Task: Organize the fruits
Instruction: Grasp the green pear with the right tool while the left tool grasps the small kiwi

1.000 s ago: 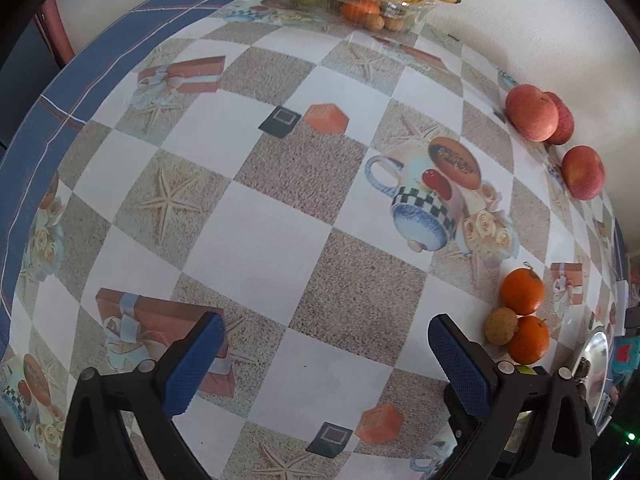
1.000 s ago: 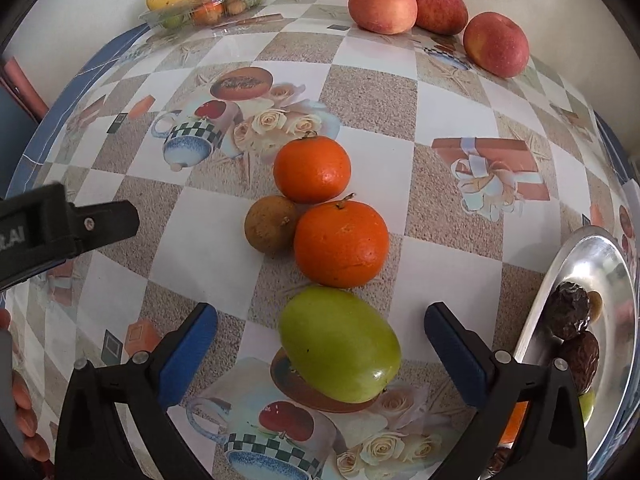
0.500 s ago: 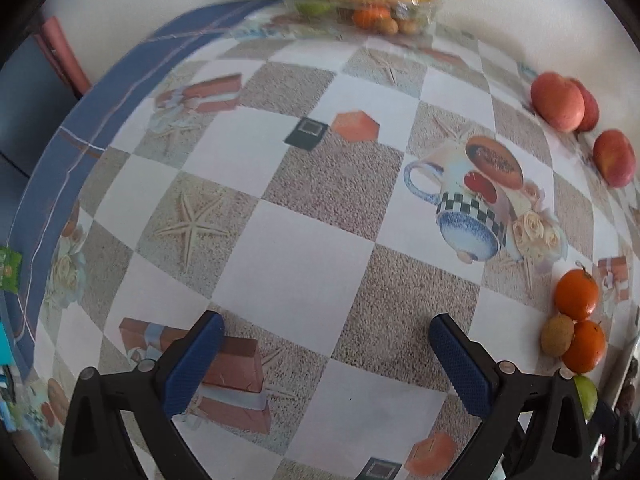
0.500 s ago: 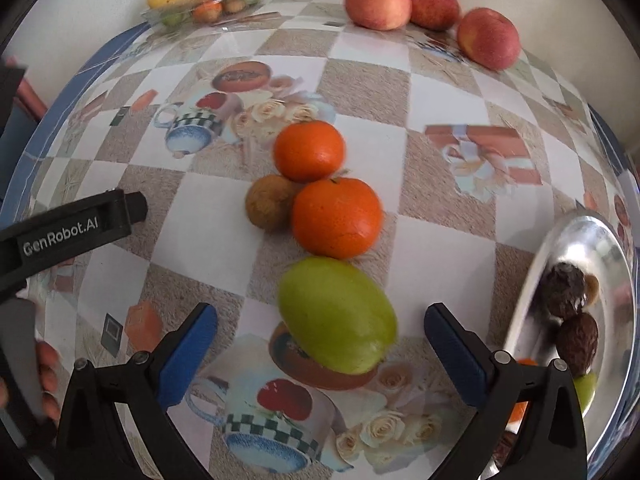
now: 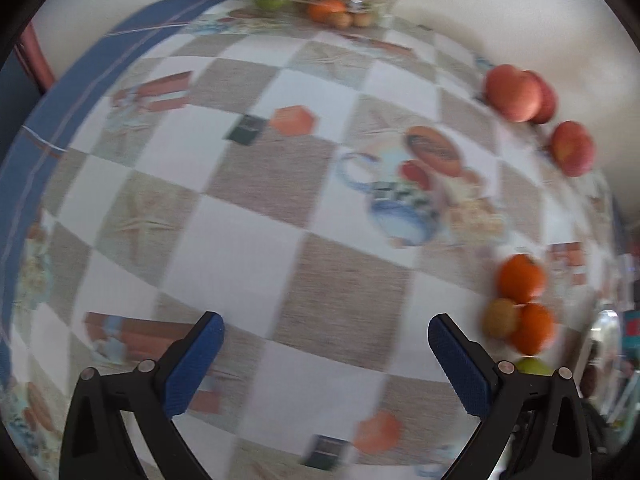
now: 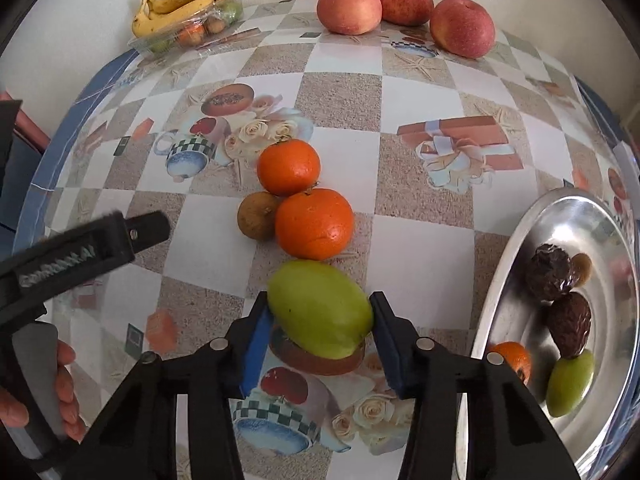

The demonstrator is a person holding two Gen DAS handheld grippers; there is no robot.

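Note:
My right gripper [image 6: 321, 312] is shut on a green mango [image 6: 319, 309] that rests on the patterned tablecloth, one blue pad against each side. Just beyond it lie two oranges [image 6: 314, 224] [image 6: 288, 167] and a small brown fruit [image 6: 256, 215]. A steel plate [image 6: 504, 280] at the right holds dark wrinkled fruits [image 6: 549, 267], a green fruit [image 6: 570, 383] and an orange one. My left gripper [image 5: 325, 340] hangs open over bare cloth, with the same oranges [image 5: 521, 284] to its right. Its black body [image 6: 72, 254] shows at the left of the right wrist view.
Three red apples [image 6: 404, 10] line the back wall. A clear tray [image 6: 188, 34] with bananas [image 6: 180, 2] and small fruits stands at the back left. The table's blue edge [image 5: 60, 92] runs along the left. A hand [image 6: 60, 392] grips the left tool's handle.
My right gripper's fingers have gone from wide apart to clamped on the green mango. The left gripper has kept moving, and its view is now blurred.

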